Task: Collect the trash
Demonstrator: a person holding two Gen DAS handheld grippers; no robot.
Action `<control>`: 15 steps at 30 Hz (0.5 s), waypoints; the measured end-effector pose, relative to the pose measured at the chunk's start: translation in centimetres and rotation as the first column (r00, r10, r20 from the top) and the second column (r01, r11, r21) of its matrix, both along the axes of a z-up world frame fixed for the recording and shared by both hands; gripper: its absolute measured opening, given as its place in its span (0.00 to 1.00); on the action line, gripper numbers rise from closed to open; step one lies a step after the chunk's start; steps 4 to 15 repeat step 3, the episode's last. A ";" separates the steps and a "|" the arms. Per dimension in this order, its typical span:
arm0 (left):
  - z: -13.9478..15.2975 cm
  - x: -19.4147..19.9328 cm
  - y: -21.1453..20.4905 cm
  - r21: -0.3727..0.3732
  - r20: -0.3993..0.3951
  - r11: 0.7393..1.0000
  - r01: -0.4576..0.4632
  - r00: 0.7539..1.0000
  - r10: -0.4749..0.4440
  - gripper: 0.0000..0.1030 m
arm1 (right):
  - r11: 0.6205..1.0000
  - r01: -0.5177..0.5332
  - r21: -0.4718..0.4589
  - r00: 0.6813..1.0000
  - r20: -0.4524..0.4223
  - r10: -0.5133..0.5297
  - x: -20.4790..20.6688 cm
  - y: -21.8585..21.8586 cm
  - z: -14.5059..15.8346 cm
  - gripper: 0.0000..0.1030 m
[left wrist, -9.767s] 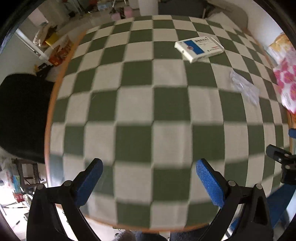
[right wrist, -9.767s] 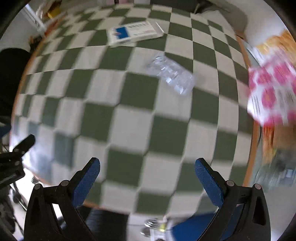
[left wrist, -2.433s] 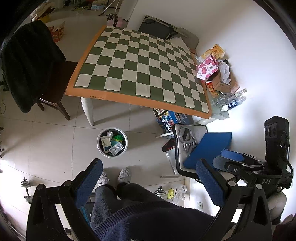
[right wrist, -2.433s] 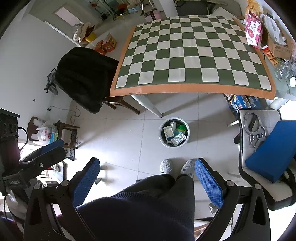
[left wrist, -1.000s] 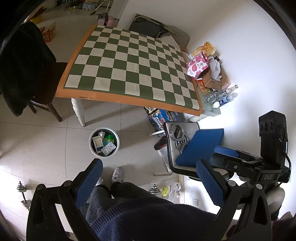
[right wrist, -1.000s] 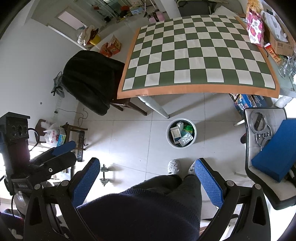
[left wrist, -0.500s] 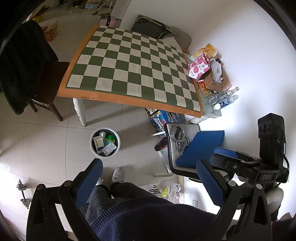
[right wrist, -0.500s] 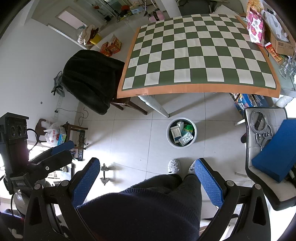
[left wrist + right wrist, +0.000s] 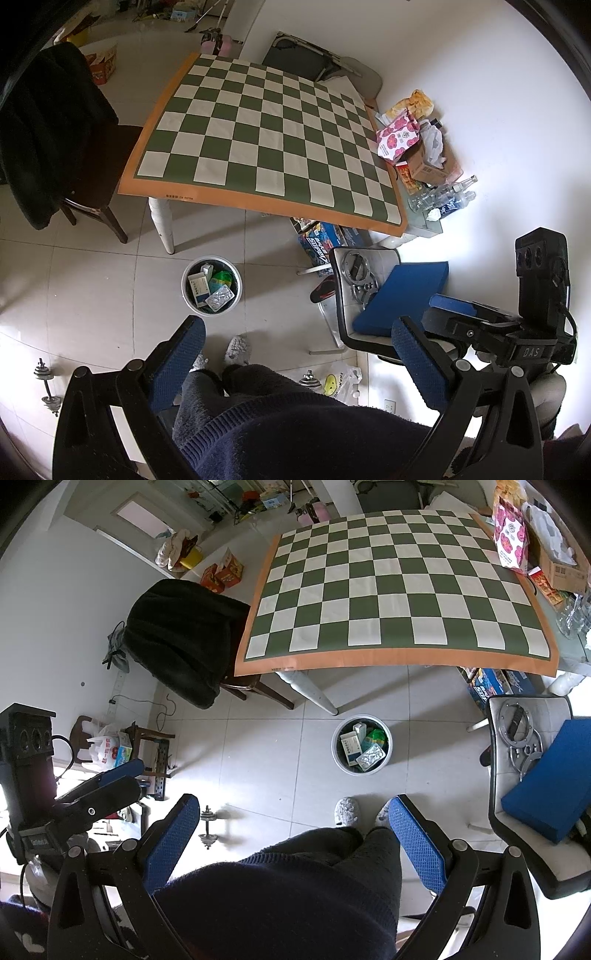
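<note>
- Looking down from high up, both wrist views take in the tiled floor, the bin and the checkered bench (image 9: 266, 136) in the upper half of the frame.
- Only the left wrist view shows the clutter at the right end of the bench: a pink flowered bag (image 9: 399, 138), a cardboard box and clear bottles (image 9: 443, 197).
- Only the right wrist view shows the doorway at upper left and the small stool with plastic bags (image 9: 109, 751) at mid left.
- The bin (image 9: 211, 286) stands on the floor just below the bench's near edge, left of the grey chair with a blue cushion (image 9: 402, 295).
- Inside the bin lie a white-and-blue medicine box (image 9: 351, 747), a silvery blister pack (image 9: 372, 757) and something green (image 9: 376, 735).
- The left gripper (image 9: 299, 365) has its jaws wide apart and empty; the bin sits just above its left pad.
- The right gripper (image 9: 291, 840) likewise has its jaws spread and empty, the bin above and between the pads.
- A person's dark-trousered legs and grey slippers (image 9: 347, 810) fill the bottom centre.
</note>
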State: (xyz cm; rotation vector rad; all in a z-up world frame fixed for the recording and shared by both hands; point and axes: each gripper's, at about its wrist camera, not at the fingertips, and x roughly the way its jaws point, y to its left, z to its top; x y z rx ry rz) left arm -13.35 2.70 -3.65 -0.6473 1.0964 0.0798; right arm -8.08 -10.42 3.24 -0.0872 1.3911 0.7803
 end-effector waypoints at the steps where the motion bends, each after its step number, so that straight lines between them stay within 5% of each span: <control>1: -0.1 -0.1 0.0 -0.002 0.000 1.000 0.001 1.000 -0.001 1.00 | 1.000 0.000 0.000 1.000 -0.001 0.000 0.0 0.1 0.0 1.00; 15: -0.1 0.0 0.0 -0.001 -0.001 1.000 0.002 1.000 -0.002 1.00 | 1.000 0.002 -0.001 1.000 0.001 -0.002 0.0 0.2 0.0 1.00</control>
